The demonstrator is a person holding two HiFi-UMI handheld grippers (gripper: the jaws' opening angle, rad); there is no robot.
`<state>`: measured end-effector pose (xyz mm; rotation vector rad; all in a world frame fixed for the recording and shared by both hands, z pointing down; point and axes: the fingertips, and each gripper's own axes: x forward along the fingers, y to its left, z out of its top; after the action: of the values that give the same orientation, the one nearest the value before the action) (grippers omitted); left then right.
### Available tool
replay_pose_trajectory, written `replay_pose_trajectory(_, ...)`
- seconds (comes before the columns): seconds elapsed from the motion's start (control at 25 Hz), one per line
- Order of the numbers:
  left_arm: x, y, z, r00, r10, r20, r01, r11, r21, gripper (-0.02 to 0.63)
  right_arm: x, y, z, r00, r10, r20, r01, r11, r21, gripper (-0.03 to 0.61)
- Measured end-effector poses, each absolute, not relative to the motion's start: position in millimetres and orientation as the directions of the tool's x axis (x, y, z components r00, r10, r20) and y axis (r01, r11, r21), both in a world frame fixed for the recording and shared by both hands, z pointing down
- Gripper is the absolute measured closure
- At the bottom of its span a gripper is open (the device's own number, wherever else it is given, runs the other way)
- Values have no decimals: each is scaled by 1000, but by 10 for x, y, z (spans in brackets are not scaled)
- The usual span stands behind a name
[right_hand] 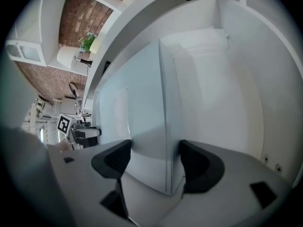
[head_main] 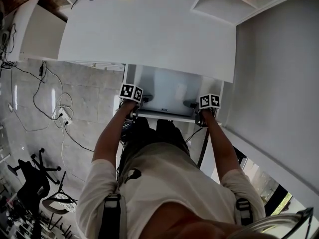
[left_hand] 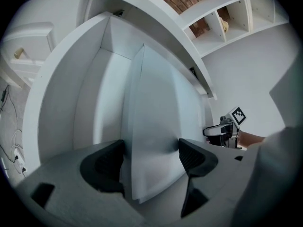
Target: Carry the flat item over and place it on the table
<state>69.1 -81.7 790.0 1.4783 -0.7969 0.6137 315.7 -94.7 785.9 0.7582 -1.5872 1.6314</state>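
1. Two grippers are working on one flat panel (head_main: 168, 89). We are clamping it at its near edge, inside the white recess (left_hand: 90, 108) just under the tabletop's (head_main: 149, 34) front edge.
2. We are pinching the panel's near left corner with the left gripper (left_hand: 151, 161), its dark pads (left_hand: 106, 164) pressing on both faces. The right gripper (right_hand: 155, 159) is pinching the near right corner the same way, its jaws standing wide on the panel's thick edge.
3. We are judging this to be the pick-up step. The panel is gripped but is not yet lying on the tabletop, so the carrying and the placing are both still waiting.
4. As we are reading it, the next move means drawing the panel out from under the tabletop toward us. Then we should be lifting it past the tabletop's front edge and laying it flat on top. The recess walls are sitting close beside the panel, so both ends should be travelling together and level.
5. We are counting one flat panel, one tabletop, one recess under the tabletop, two grippers, and two marker cubes (head_main: 131, 92), one on each gripper.
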Motion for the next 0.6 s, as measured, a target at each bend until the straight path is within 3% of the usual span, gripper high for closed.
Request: replay_pose_trajectory(0.6,677,-861,7553,656,-156,738,-746,10,666,247,3144,-1050,7467,-566,8,824,-821,79,-565,244)
